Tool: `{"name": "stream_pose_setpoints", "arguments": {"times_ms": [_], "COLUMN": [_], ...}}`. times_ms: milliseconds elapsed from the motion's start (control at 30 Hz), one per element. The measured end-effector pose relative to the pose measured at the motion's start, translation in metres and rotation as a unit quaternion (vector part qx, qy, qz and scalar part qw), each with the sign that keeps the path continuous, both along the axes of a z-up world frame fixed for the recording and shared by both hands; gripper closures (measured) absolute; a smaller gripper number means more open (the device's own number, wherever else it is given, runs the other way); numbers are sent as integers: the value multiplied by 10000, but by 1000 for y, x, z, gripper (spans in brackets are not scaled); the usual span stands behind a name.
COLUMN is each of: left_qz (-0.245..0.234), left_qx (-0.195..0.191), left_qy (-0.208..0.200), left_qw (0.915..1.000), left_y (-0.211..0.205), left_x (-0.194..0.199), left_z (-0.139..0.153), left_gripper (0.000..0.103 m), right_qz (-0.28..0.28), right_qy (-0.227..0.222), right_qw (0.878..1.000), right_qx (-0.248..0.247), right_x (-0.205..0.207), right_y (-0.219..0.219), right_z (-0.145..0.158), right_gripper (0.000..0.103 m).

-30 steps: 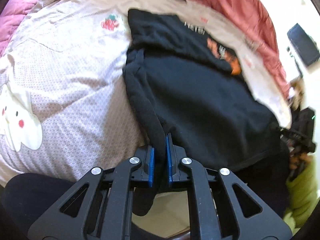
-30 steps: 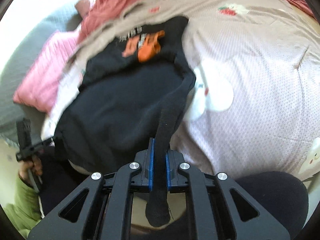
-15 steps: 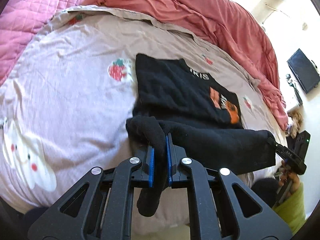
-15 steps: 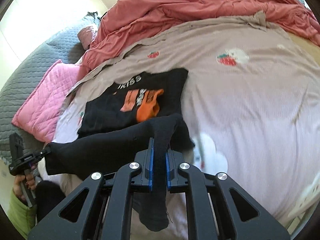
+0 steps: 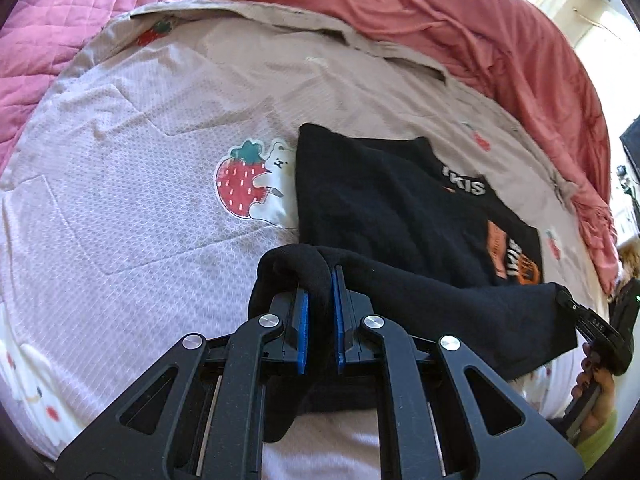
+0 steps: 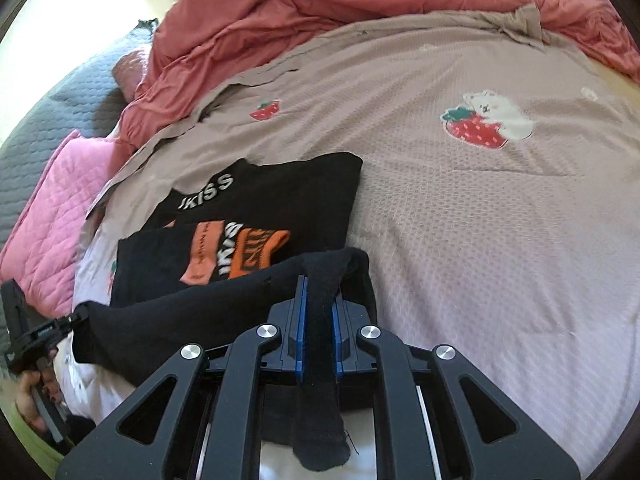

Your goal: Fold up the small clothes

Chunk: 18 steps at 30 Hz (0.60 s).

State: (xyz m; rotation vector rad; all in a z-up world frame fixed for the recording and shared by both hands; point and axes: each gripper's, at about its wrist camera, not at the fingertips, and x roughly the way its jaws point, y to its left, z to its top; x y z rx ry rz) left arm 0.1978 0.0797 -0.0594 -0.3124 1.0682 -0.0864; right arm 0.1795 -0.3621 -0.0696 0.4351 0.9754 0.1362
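Note:
A small black garment (image 5: pixel 384 200) with white letters and an orange print (image 6: pixel 236 256) lies on a mauve bedsheet. Its near edge is lifted off the bed and stretched taut between both grippers. My left gripper (image 5: pixel 319 276) is shut on the left corner of that hem, with black cloth bunched between the blue pads. My right gripper (image 6: pixel 319 284) is shut on the right corner, and a strip of cloth hangs down through its jaws. Each view shows the other gripper at the hem's far end, the right gripper (image 5: pixel 600 336) and the left gripper (image 6: pixel 32 340). The lifted edge hangs over the garment's lower half.
The mauve sheet (image 5: pixel 140 208) carries strawberry-and-bear prints (image 6: pixel 484 120). A rumpled red blanket (image 5: pixel 460 24) lies along the far side. A pink quilted pillow (image 6: pixel 52 208) and a grey one (image 6: pixel 60 92) sit at the left. A hand in a green sleeve (image 5: pixel 596 428) holds the other gripper.
Both grippers have carried the lifted hem away from the bed's near edge, forward over the garment. More of the bed and red blanket shows, and the orange print is now close ahead.

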Motion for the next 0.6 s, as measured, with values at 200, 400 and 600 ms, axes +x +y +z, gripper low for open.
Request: {"name": "stream_pose_setpoints", "arguments": {"times_ms": [200, 400, 600], "left_qz": [137, 378, 470], "left_qx": [22, 168, 34], "left_qy": [-14, -477, -749], "left_qw": [9999, 9980, 9961], "left_y": [0, 3, 9], "left_x": [6, -20, -60], "left_z": [-12, 16, 42], "left_gripper": [96, 80, 71], "right_qz": [130, -88, 240], "right_qy": [-168, -378, -395], "right_qw": [9996, 9976, 9978], "right_qx": [199, 568, 467], "right_x": [0, -14, -29], "right_y": [-13, -37, -18], "right_z": [-8, 7, 20], "right_gripper": [78, 56, 56]}}
